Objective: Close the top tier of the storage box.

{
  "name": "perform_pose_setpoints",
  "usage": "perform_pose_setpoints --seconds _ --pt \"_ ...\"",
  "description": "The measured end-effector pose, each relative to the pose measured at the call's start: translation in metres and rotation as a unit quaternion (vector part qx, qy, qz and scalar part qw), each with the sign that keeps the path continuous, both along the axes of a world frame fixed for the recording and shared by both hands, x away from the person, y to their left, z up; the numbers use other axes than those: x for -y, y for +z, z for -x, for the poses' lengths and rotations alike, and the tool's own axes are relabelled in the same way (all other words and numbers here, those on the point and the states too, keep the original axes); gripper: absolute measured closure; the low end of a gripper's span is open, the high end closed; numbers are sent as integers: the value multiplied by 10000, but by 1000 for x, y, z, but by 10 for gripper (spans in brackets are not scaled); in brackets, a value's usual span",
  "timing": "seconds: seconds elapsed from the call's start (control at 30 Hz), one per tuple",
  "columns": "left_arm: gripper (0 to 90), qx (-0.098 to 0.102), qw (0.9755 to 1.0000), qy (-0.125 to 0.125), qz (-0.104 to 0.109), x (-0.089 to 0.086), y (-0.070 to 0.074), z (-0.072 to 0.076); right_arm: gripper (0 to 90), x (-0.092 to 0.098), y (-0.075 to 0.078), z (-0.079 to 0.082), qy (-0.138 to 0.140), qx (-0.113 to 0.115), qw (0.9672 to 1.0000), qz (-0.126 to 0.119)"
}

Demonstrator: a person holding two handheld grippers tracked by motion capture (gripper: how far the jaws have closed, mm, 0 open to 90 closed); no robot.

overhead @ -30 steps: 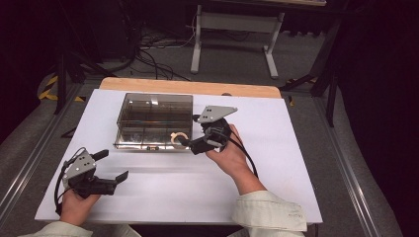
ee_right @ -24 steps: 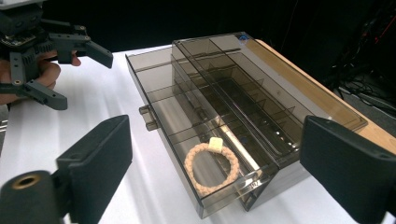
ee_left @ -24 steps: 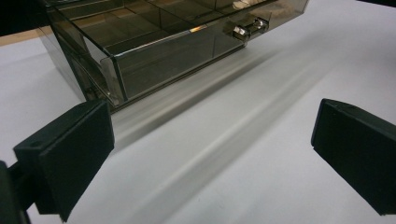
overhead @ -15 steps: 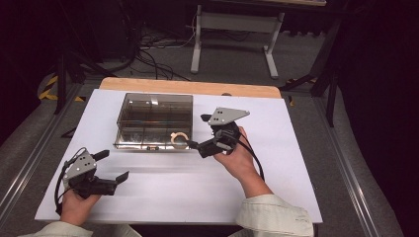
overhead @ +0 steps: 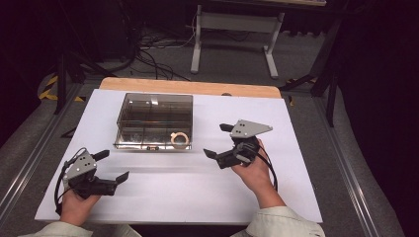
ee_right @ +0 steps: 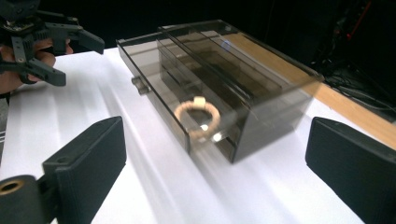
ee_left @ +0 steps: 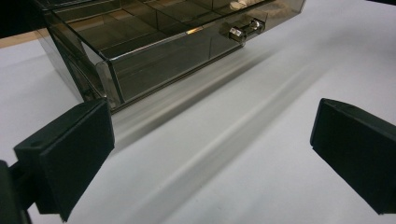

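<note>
High view: my right tool (overhead: 217, 140) gapes wide, empty, beside the box (overhead: 154, 121) holding a ring (overhead: 179, 139); left tool (overhead: 113, 165) wide too.

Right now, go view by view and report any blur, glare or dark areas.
High view: white table cover evenly bright, surroundings dark. Left gripper view: sharp; a glint on the smoky box and its metal knob. Right gripper view: motion-smeared, streaking the box and the beige ring; background black.
</note>
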State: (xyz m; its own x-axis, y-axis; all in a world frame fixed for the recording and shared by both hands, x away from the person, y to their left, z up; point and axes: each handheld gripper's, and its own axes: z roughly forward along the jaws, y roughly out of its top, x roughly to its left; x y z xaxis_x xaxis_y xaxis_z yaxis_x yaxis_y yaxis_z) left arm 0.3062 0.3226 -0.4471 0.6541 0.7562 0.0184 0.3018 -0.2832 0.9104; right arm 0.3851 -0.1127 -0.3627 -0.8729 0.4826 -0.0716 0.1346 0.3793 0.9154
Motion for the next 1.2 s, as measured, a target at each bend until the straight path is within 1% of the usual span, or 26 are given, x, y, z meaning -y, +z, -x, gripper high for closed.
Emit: perform_pose_setpoints --seconds 0.1,0.33,0.47,0.57,0.73,0.83,0.97,1.13,1.2 --pt "7 22 10000 7 -8 1 0 0 49 14 -9 5 -104 -13 9999 -105" --pt "8 37 10000 5 -2 1 1 1 45 39 -26 15 -324 -93 9990 -304" --pt "9 41 10000 -30 -1 1 1 2 40 51 -37 21 -448 -151 9983 -342" --pt "9 35 10000 -38 0 2 1 2 39 59 -44 26 -512 -148 9977 -414" --pt "9 38 10000 -46 -5 3 2 2 36 71 -57 34 -596 -195 9968 -500" --pt "10 42 10000 -41 32 3 2 3 35 76 -65 39 -632 -229 9964 -524" --pt "13 15 10000 -63 -15 3 3 3 34 83 -76 44 -692 -212 9959 -538" --pt "14 7 10000 -70 22 3 3 3 34 87 -88 48 -751 -237 9955 -532" --pt "14 13 10000 -70 0 3 4 3 32 88 -92 48 -760 -261 9954 -524"
